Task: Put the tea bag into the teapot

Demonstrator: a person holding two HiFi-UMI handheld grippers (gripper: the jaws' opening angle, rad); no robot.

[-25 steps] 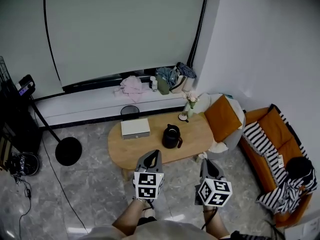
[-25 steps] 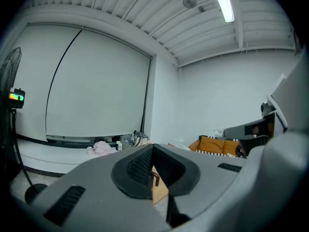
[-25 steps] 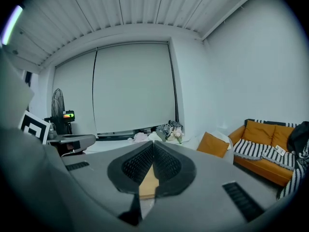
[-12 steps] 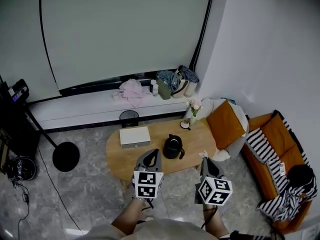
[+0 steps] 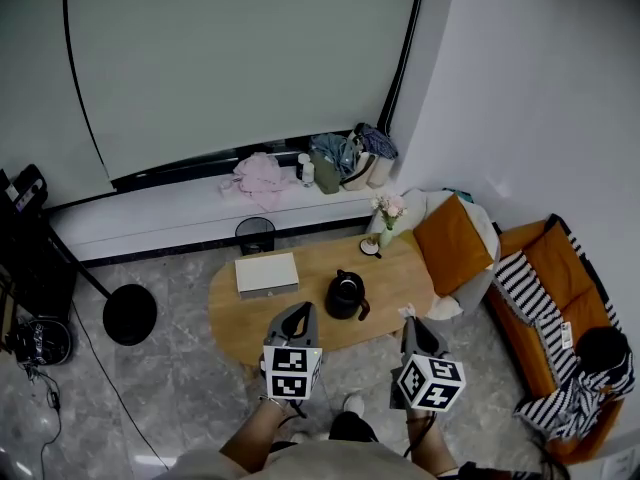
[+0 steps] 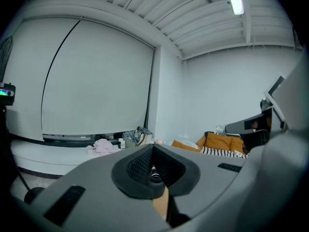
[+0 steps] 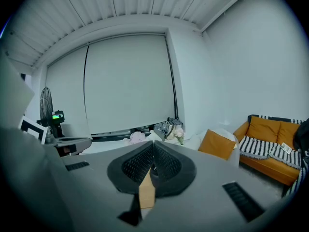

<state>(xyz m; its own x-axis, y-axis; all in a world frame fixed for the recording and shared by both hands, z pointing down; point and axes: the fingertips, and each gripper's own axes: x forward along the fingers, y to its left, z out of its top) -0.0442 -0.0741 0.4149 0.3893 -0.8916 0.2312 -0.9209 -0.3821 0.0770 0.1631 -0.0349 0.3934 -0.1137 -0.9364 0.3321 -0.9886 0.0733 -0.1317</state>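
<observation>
home living room | orange sofa [image 5: 560, 268], wooden coffee table [image 5: 300, 298] (flower vase [image 5: 386, 213] on it)

Wooden table [image 5: 235, 313]: box [image 5: 266, 273], teapot [image 5: 345, 296], vase [image 5: 386, 232].

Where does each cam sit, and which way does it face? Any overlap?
Head view: on the person's head, looking steeply down at the table and teapot; shows forearms, left gripper, right gripper.
Left gripper view: on that gripper, level along its shut jaws toward the blind.
Right gripper view: likewise, along its own shut jaws.
Shared: all three show the pink cloth on the ledge.
</observation>
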